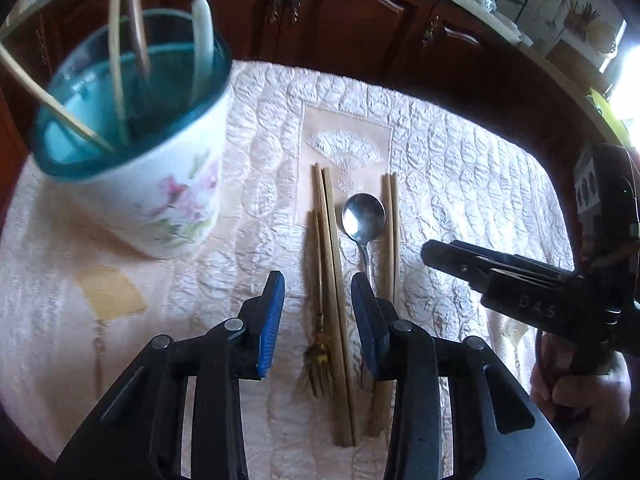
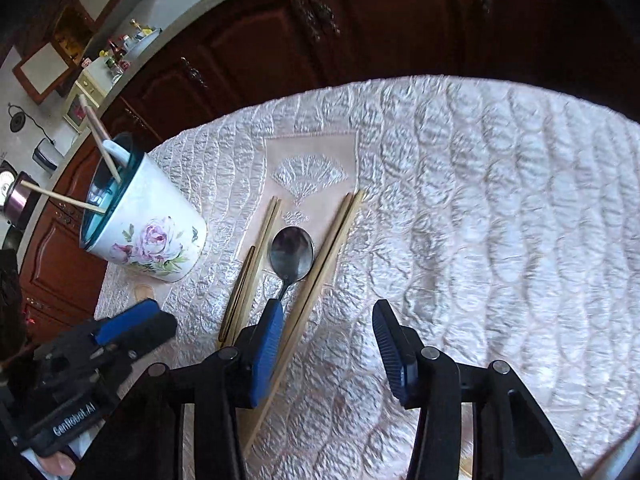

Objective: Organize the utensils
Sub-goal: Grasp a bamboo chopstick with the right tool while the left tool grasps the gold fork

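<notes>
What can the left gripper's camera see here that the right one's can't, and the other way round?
Only the left wrist view shows the small fork's tines and a yellow patch. Only the right wrist view shows the far cluttered shelf. Both show the floral cup, the spoon, two chopstick pairs and both open grippers.

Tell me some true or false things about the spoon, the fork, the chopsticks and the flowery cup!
1. The metal spoon lies between two pairs of chopsticks. True.
2. The flowered cup has tipped over. False: it stands upright on the tablecloth.
3. The left gripper holds the small fork. False: it is open, and the fork lies on the cloth.
4. The cup already holds utensils. True.
5. The right gripper is shut. False: it is open.
</notes>
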Demonstrator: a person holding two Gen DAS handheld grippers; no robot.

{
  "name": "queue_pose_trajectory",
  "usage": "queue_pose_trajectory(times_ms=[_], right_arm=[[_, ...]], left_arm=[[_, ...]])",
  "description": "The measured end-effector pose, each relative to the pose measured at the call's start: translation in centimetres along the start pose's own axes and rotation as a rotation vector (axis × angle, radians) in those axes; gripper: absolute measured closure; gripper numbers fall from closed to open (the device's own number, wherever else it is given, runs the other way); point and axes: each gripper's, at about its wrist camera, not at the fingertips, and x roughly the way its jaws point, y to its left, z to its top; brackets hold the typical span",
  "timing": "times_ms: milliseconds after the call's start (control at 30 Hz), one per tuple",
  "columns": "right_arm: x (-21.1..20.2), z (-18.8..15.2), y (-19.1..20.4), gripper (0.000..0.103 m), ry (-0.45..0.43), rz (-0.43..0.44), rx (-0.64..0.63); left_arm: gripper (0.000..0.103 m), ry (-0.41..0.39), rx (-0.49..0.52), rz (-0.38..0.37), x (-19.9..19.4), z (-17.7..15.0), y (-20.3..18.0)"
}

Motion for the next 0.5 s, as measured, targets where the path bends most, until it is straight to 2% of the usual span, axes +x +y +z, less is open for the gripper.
queue_pose_trajectory(times_ms=[100, 200, 367, 433, 500], right_arm=[[2.0, 0.5, -0.5, 0.068, 0.043, 0.022, 0.023], [3.3, 0.9, -0.5, 0.071, 0.067, 0.025, 0.025], [4.4, 1.4, 0.2, 0.071, 0.078, 0.008, 0.0], [4.9, 1.7, 0.7, 0.075, 0.082, -0.008, -0.019], [5.0, 1.8, 1.2, 0.087, 0.088, -0.003, -0.042]], left_arm=[[0.079, 0.028, 0.011, 0.036, 1.9, 0.6, -0.2], [0.082, 0.054, -0.001, 0.067, 3.5, 0.8, 0.3], [0.082, 0.075, -0.003, 0.034, 5.0, 1.2, 0.0], [0.082, 0.069, 0.013, 0.044, 5.2, 1.5, -0.4], [0.084, 0.076, 0.015, 0.07, 5.6, 1.6, -0.3]])
